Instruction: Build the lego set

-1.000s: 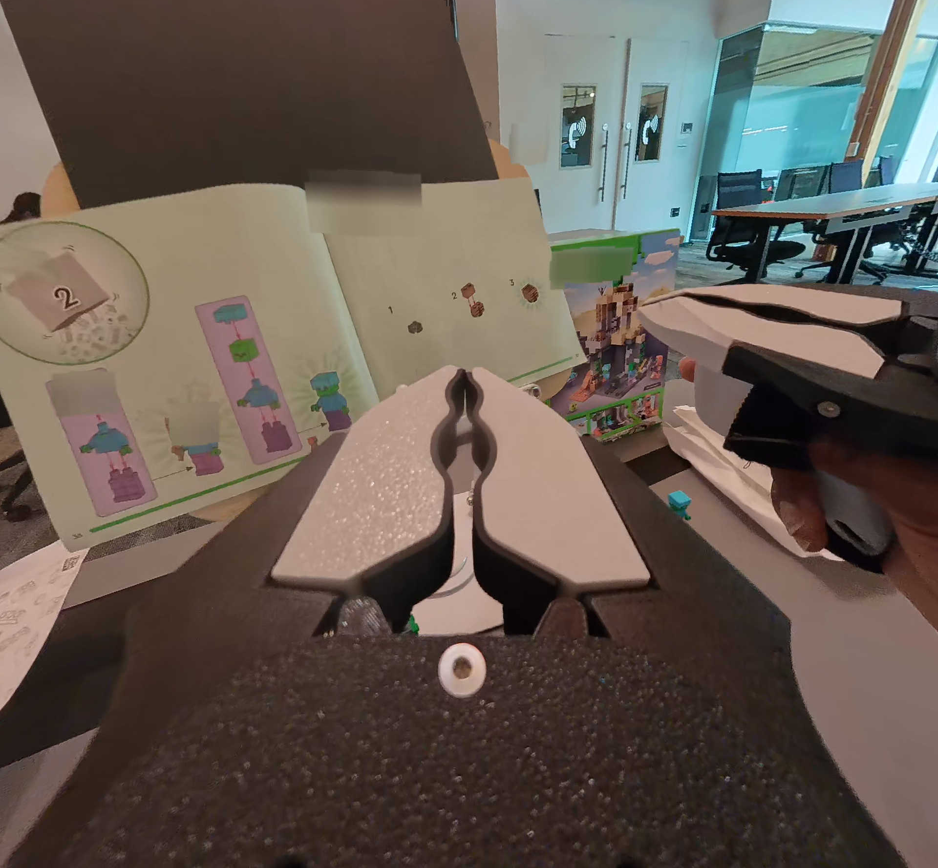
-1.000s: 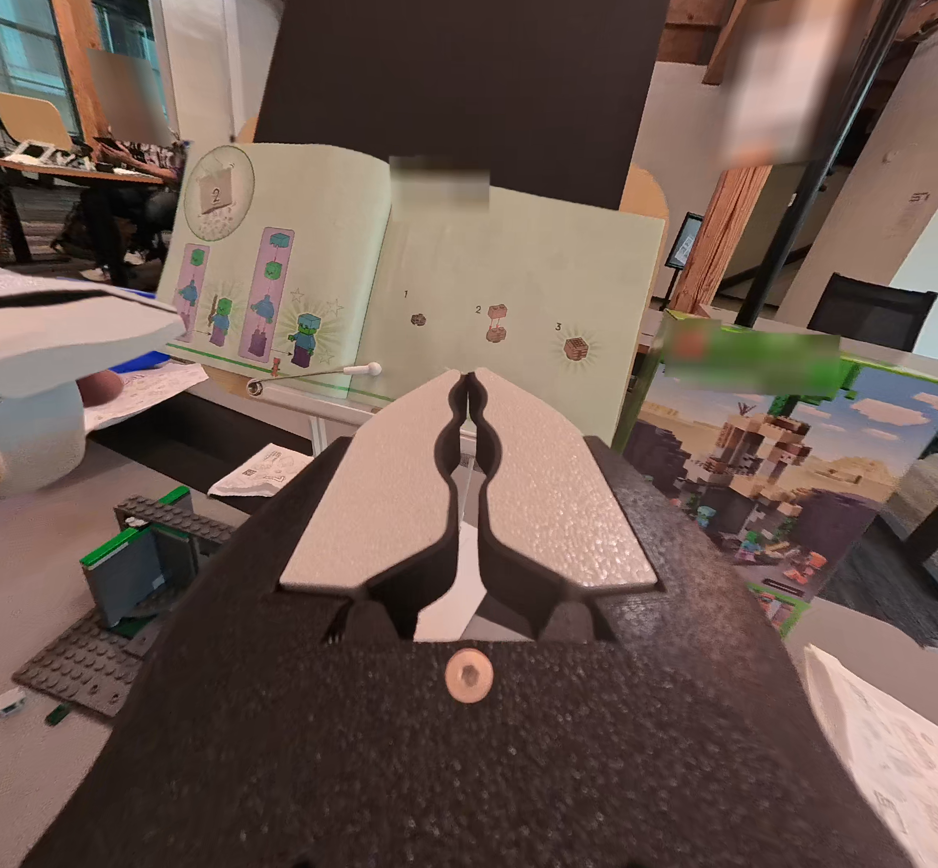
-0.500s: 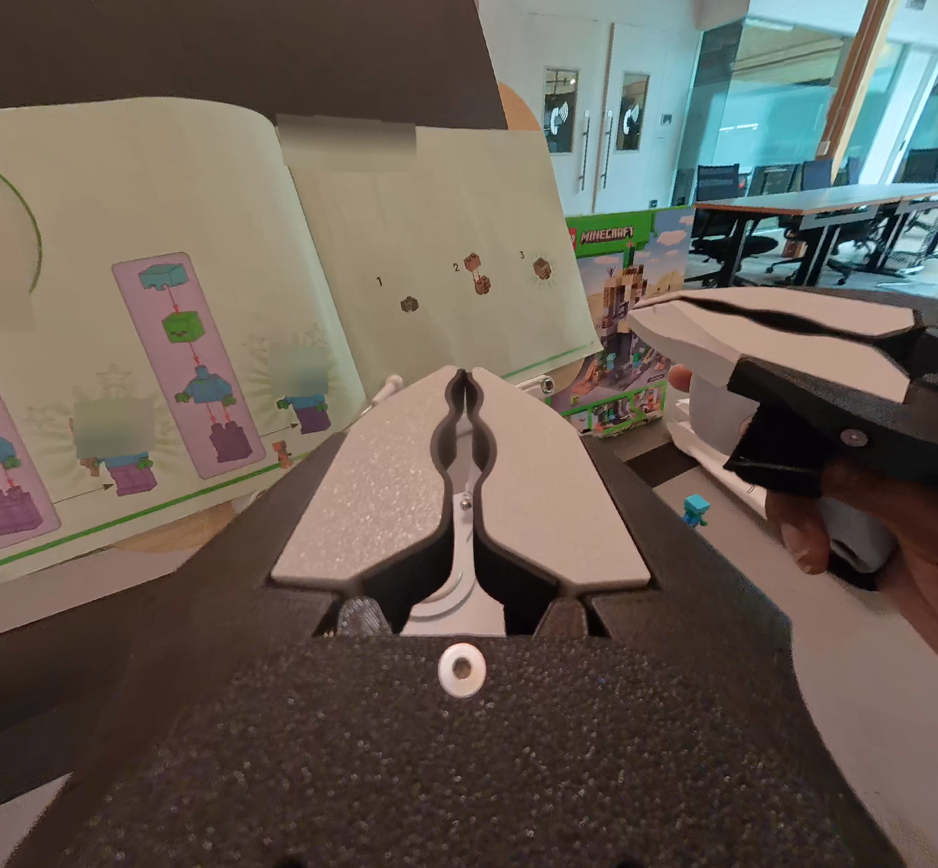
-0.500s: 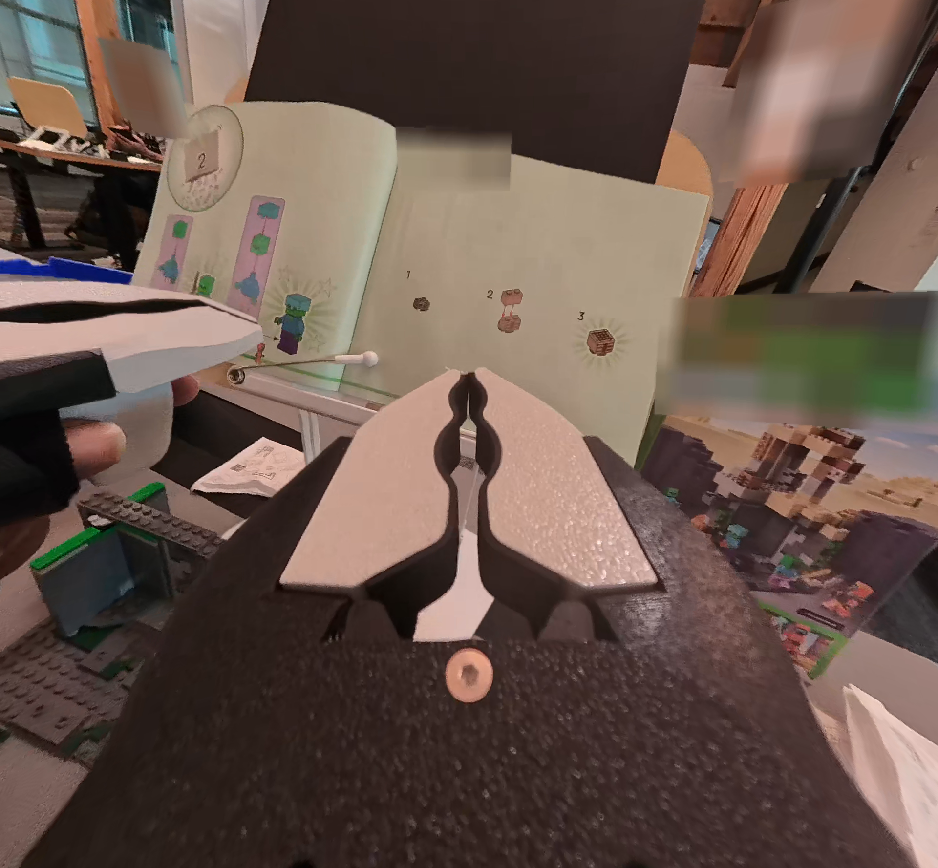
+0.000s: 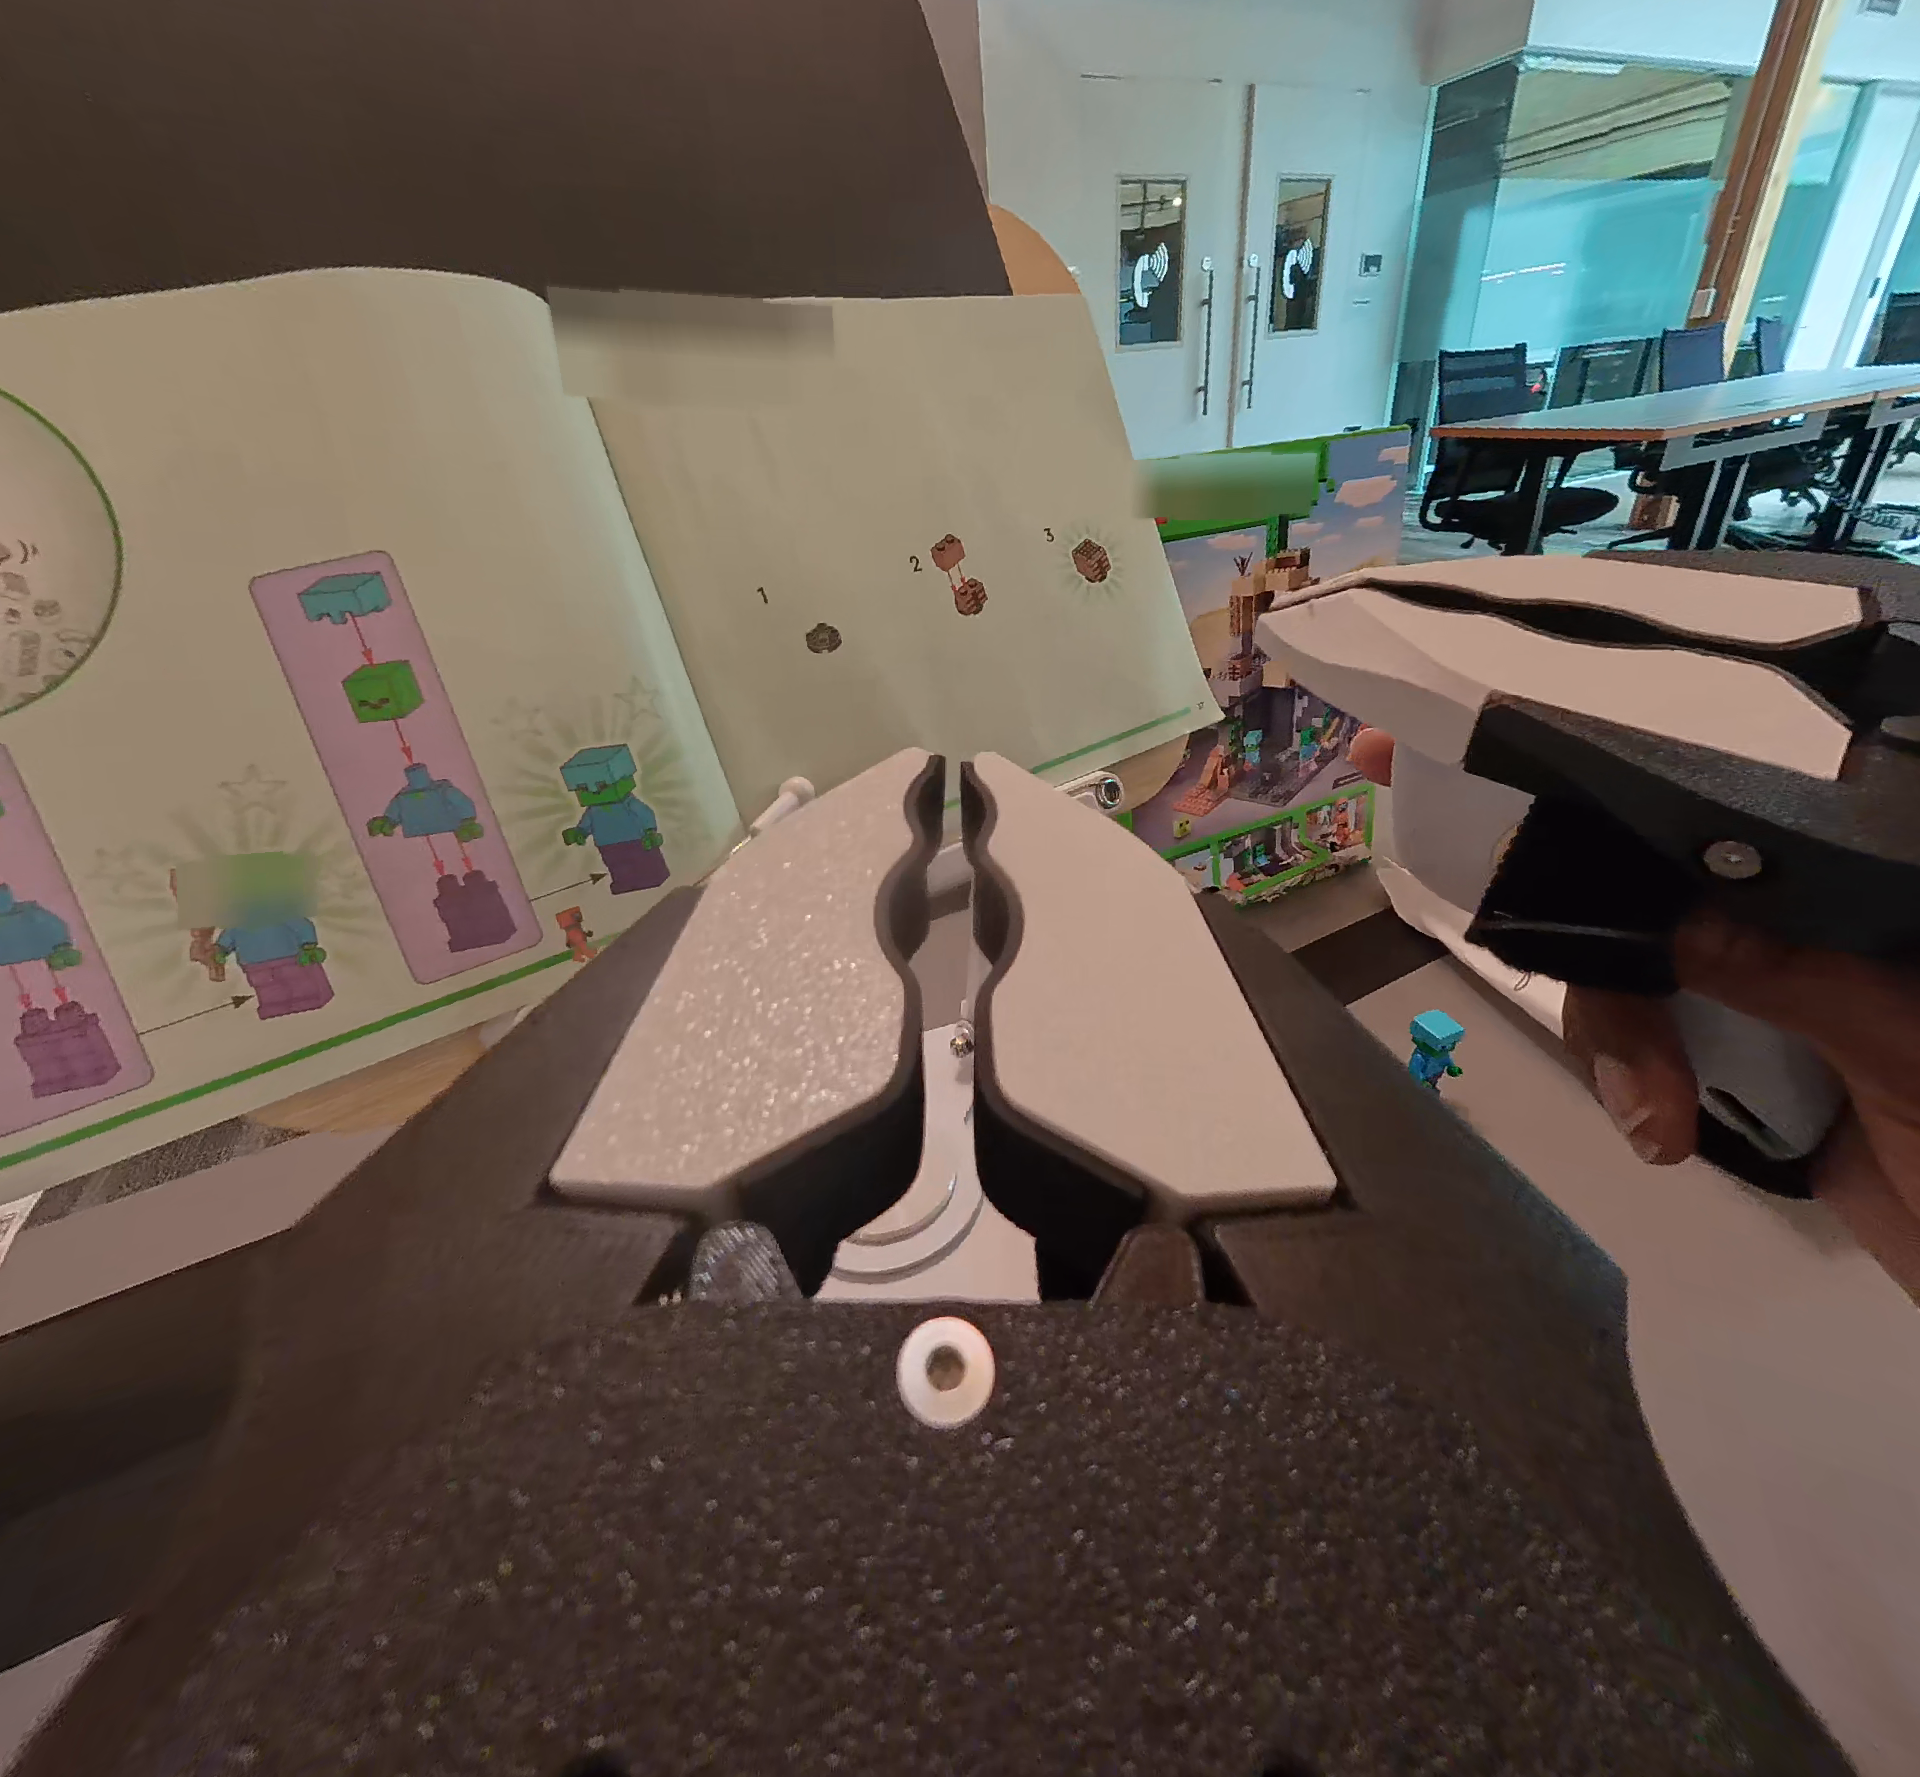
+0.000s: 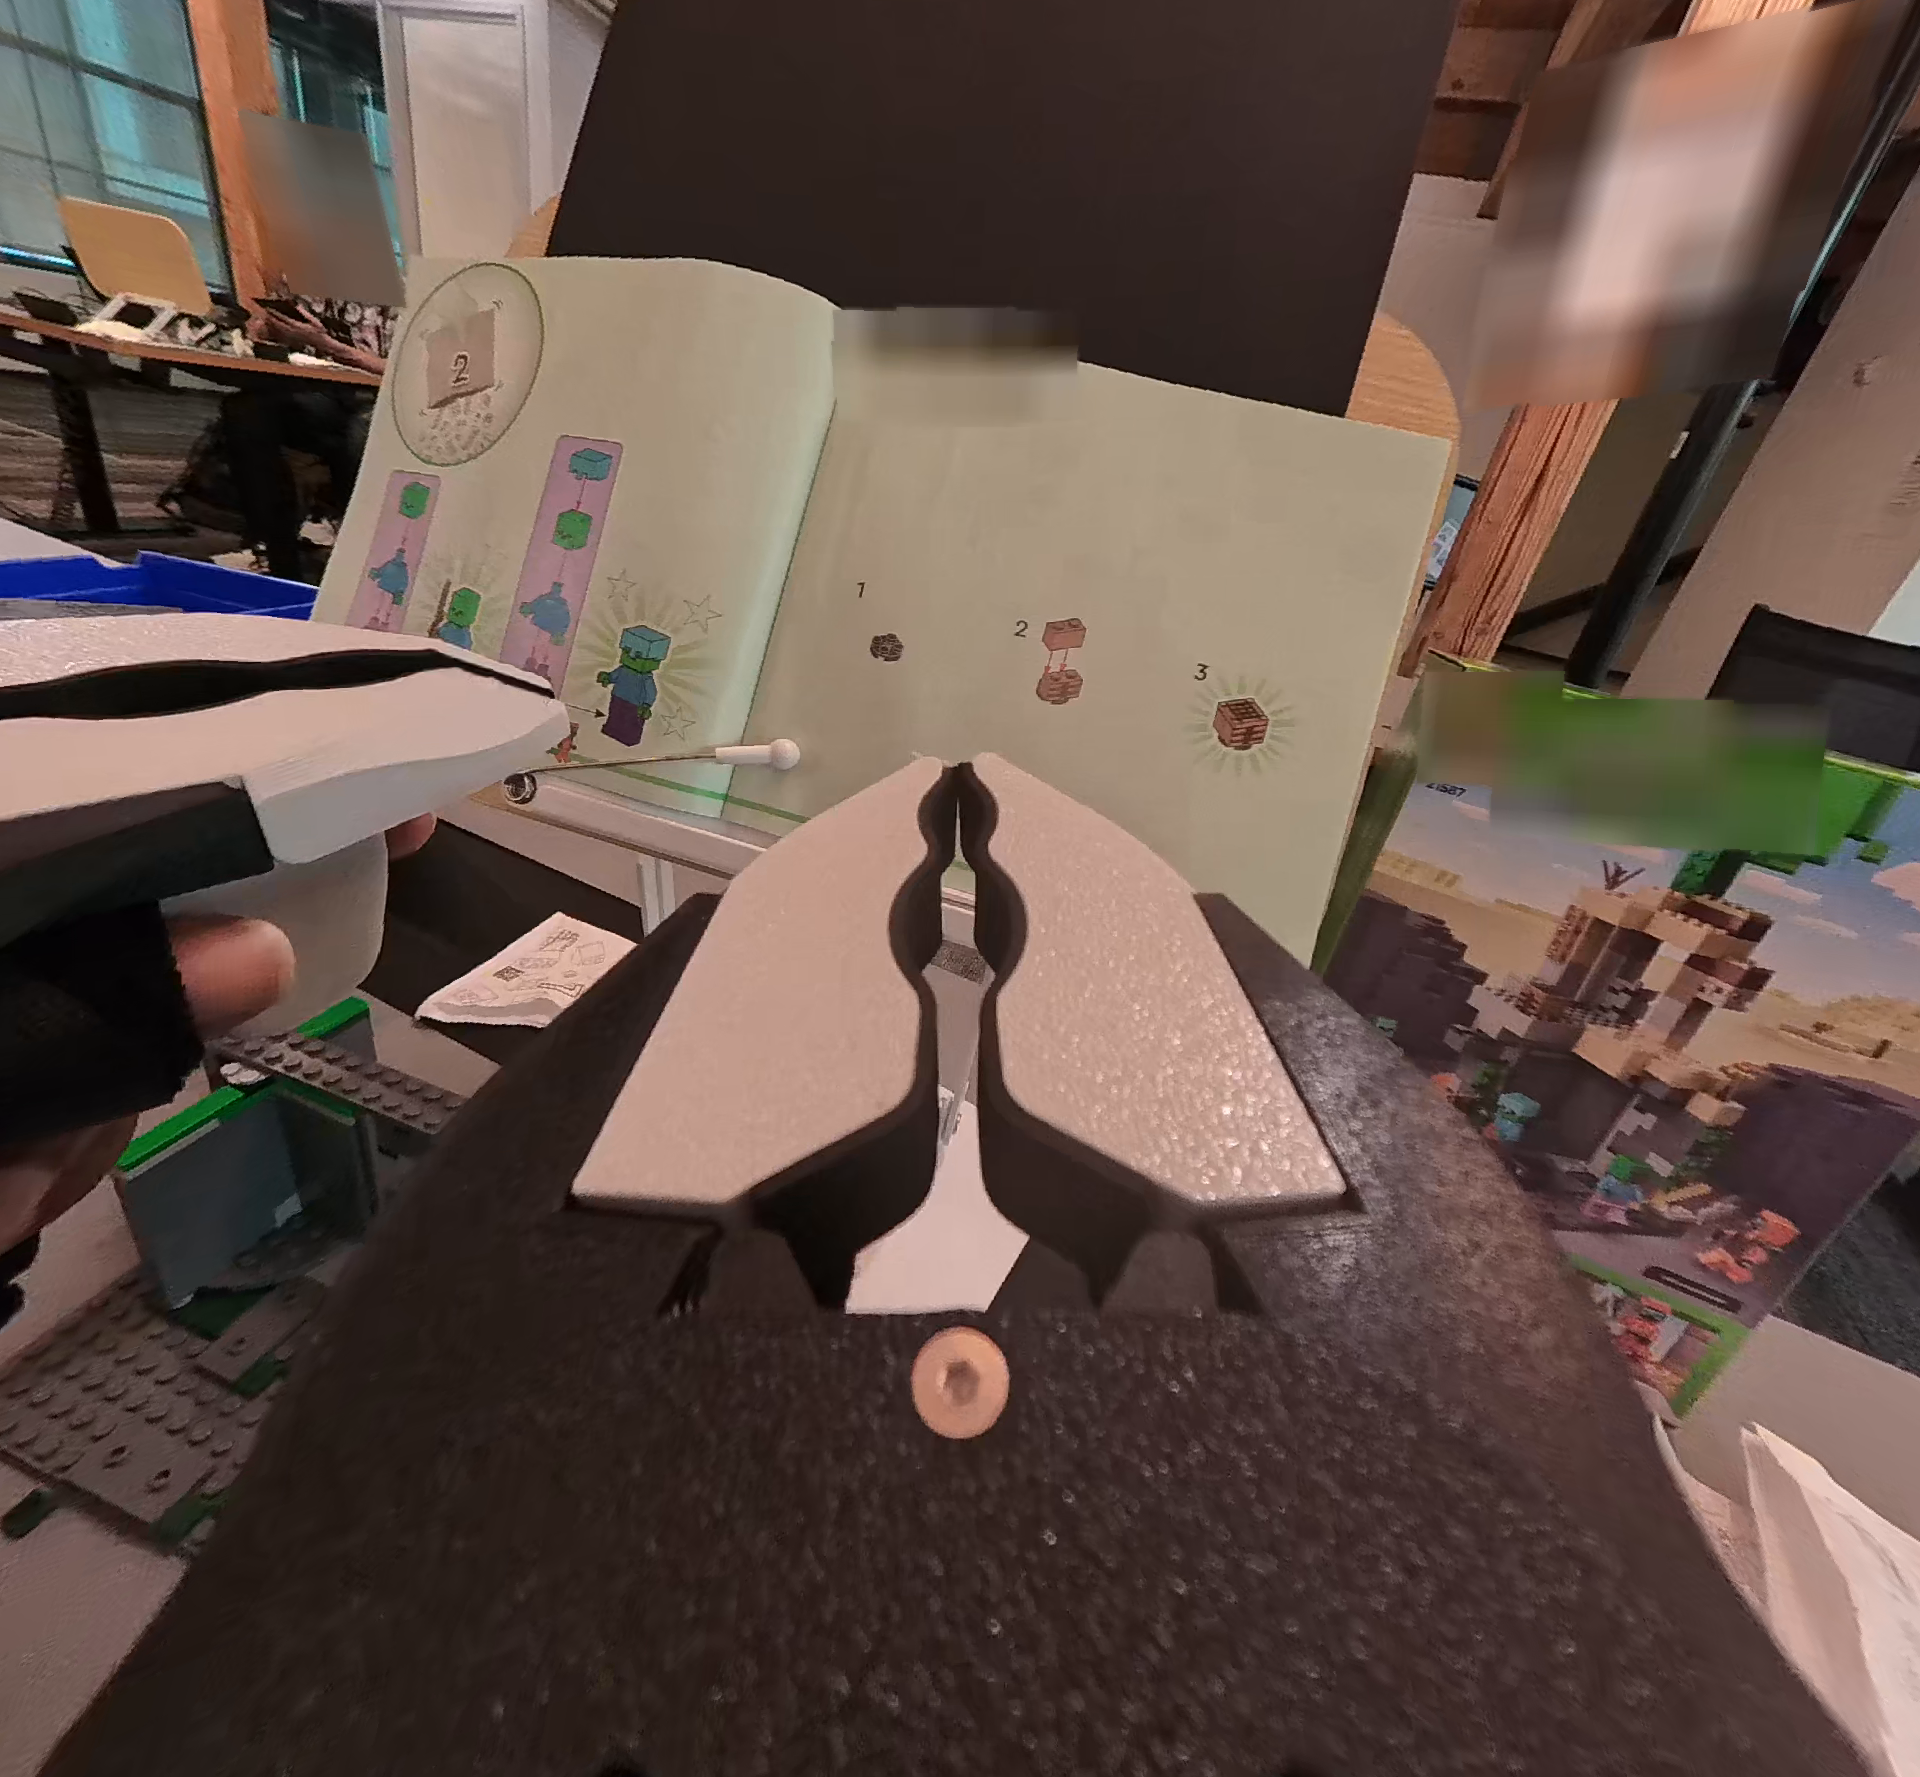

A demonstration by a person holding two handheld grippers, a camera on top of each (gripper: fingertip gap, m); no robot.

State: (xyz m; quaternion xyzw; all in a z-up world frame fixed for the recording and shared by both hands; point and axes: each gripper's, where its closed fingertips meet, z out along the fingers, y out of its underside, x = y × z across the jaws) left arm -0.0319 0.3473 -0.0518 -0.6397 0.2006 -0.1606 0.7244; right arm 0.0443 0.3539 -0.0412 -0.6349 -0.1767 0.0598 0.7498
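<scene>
The partly built lego set [image 6: 249,1197] stands on the grey table [image 6: 62,1623] at the lower left of the right wrist view: a dark grey studded base plate with a small grey and green walled structure on it. A small blue minifigure [image 5: 1437,1045] stands alone on the table in the left wrist view, below the right gripper.

The left gripper [image 5: 954,771] is held in the air in front of the open instruction booklet [image 5: 436,584]. Its two white fingers are closed together, with only a thin gap at the tips, and nothing is between them. The right gripper [image 6: 958,771] is closed in the same way and it also holds nothing. Each gripper appears at the side of the other view, held by a hand [image 5: 1766,1052], and both point toward the booklet.

The booklet stands upright on a stand, held by a thin wire arm with a white tip [image 6: 764,753]. Behind it there is a dark board [image 6: 1039,86]. Just to the right of the booklet stands the set's box [image 6: 1621,1052] with a colourful picture. A folded paper sheet [image 6: 530,979] lies on the table below the booklet. In the background there are office tables and chairs [image 5: 1662,449].
</scene>
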